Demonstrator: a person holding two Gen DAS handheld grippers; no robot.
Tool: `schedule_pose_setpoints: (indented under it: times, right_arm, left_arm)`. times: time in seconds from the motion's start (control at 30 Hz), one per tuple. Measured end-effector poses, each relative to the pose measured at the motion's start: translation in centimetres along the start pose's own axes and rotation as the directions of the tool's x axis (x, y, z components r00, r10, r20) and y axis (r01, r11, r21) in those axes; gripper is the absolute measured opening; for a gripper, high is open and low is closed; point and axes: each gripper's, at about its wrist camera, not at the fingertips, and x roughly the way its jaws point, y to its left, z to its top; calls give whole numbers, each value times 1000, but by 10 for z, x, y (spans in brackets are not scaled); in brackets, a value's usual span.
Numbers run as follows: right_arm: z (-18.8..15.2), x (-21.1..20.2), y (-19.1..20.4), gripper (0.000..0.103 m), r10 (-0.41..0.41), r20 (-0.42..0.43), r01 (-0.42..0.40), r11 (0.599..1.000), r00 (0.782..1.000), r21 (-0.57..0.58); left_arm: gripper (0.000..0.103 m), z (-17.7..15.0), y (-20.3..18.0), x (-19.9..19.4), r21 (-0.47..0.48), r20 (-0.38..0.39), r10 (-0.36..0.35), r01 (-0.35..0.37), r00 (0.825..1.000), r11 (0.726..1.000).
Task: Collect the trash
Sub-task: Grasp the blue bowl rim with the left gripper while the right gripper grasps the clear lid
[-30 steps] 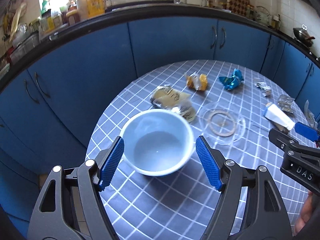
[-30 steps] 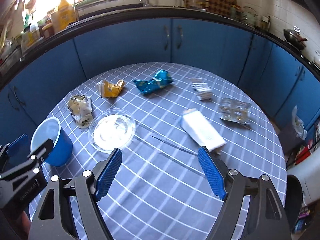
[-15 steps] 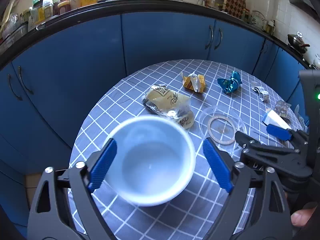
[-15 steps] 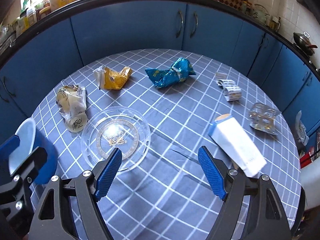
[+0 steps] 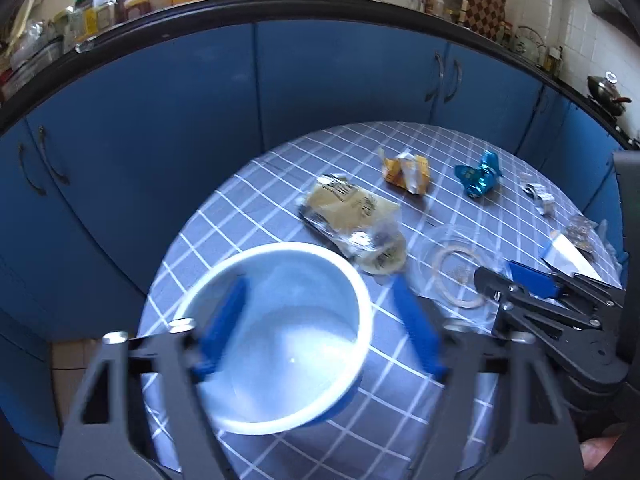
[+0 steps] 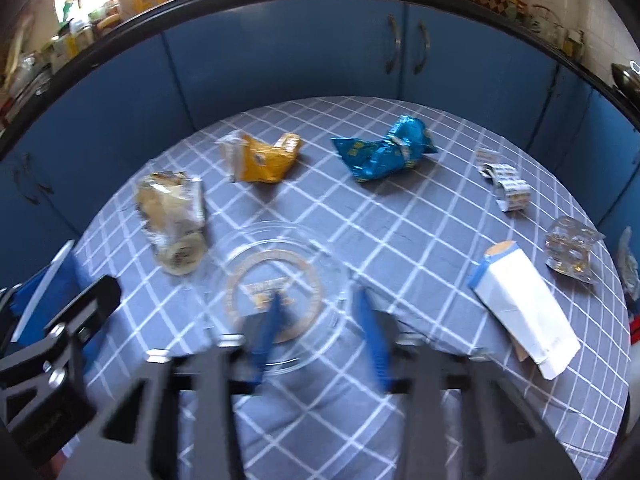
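Note:
A blue bowl with a white inside (image 5: 276,332) stands at the near left of the round checked table (image 5: 280,184). My left gripper (image 5: 320,328) is low over it, jaws blurred; one finger sits inside the rim, the other outside. My right gripper (image 6: 320,332) hangs over the near rim of a clear plastic lid (image 6: 280,292), jaws narrowed and blurred. Trash lies around: a crumpled clear-and-yellow wrapper (image 6: 172,216), a yellow packet (image 6: 260,158), a blue snack bag (image 6: 384,154), a white carton (image 6: 524,308).
A folded paper strip (image 6: 506,186) and a clear blister pack (image 6: 572,248) lie at the table's right edge. Blue cabinets (image 5: 340,80) curve behind the table under a cluttered counter. The right gripper shows in the left wrist view (image 5: 552,304).
Both grippers' jaws have narrowed from wide open. The left one has dropped onto the bowl's rim. The right one has moved left and forward over the clear lid.

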Motion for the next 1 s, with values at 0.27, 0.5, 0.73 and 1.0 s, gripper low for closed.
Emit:
schedule_pose_setpoints:
  times: [0.27, 0.5, 0.73, 1.0]
  right_arm:
    - [-8, -12, -5, 3, -2, 14, 2, 1000, 1000, 10]
    - [-16, -31, -9, 3, -7, 39, 7, 1000, 999, 11]
    - [-31, -56, -29, 3, -24, 56, 22, 999, 998, 36]
    - [-50, -92, -49, 3, -58, 85, 53, 996, 995, 66]
  left_arm:
    - [13, -5, 5, -8, -27, -3, -107, 107, 994, 994]
    - [10, -2, -1, -23, -18, 30, -110, 111, 993, 994]
    - [10, -5, -20, -39, 17, 55, -113, 112, 992, 994]
    - [10, -8, -46, -56, 53, 71, -133, 130, 989, 990]
